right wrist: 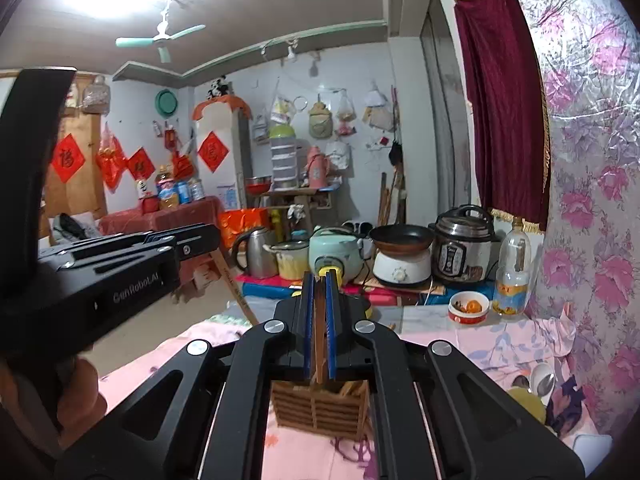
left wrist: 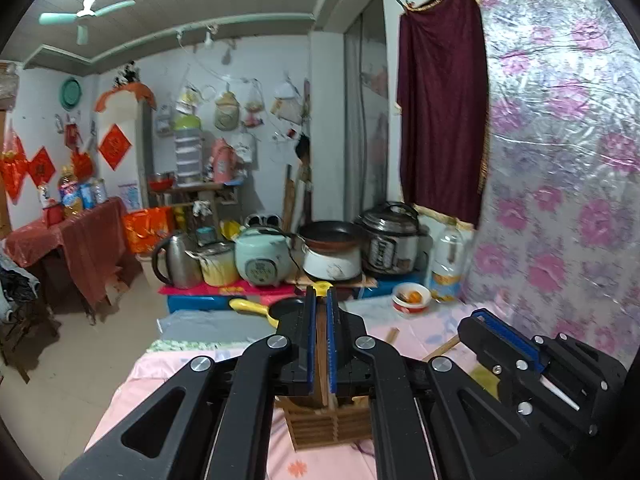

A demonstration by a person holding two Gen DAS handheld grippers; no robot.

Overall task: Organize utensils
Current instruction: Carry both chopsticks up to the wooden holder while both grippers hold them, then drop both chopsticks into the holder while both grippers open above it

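Note:
A slatted wooden utensil holder stands on the pink floral cloth just below my left gripper; it also shows in the right wrist view. My left gripper is shut on wooden chopsticks that point down into the holder. My right gripper is shut on wooden chopsticks above the holder. In the left view the right gripper's body sits to the right, with a white stick showing by it. Loose chopsticks lie on the cloth. Metal spoons lie at the right.
A yellow-handled black pan lies behind the holder. A small bowl with orange food and a bottle stand by the floral wall. Kettle, pots, rice cookers and a frying pan line the far edge. The left gripper's body fills the right view's left side.

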